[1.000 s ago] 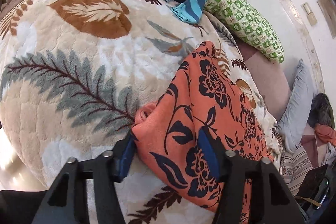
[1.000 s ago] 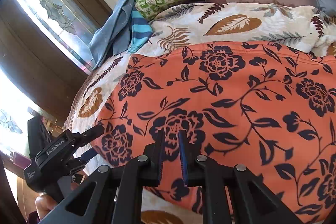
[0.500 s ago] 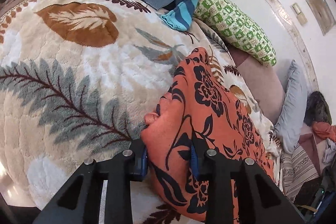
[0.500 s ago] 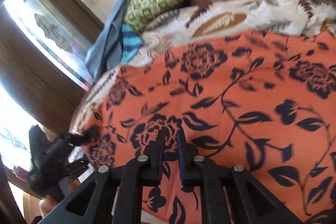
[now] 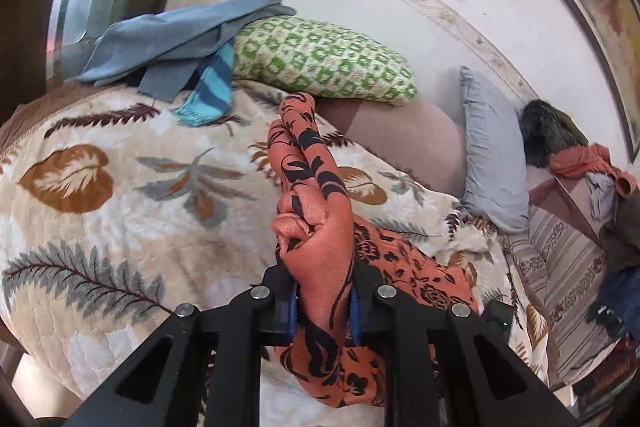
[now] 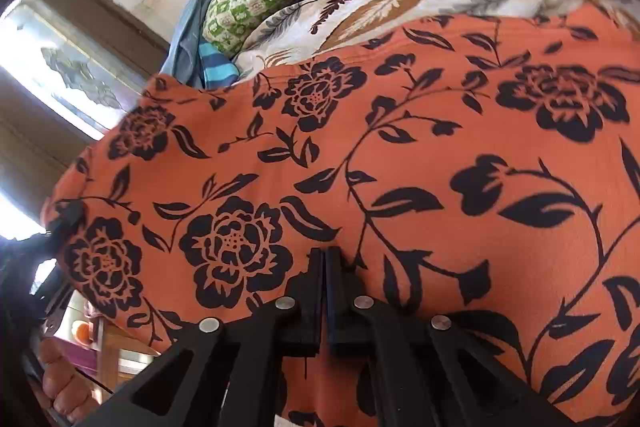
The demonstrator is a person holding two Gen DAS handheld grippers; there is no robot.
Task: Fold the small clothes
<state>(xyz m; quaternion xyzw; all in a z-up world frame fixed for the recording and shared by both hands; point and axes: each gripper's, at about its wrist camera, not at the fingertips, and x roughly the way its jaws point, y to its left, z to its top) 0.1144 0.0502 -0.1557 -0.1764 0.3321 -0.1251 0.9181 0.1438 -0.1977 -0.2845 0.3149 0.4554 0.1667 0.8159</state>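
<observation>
The left gripper [image 5: 322,301] pinches a bunched wad of the orange cloth [image 5: 316,227]; the right gripper [image 6: 323,291] is pressed together on its edge. Uneven pulling could twist the fold. The black-flowered cloth hangs lifted, taut, above the bed [image 5: 120,187].

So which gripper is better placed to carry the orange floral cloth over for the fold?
Probably left: the left gripper clamps a bunched edge of the orange floral cloth raised above the blanket.

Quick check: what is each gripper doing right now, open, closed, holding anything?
Left gripper: closed on a bunched edge of the orange floral cloth.
Right gripper: closed, pinching the same cloth.
</observation>
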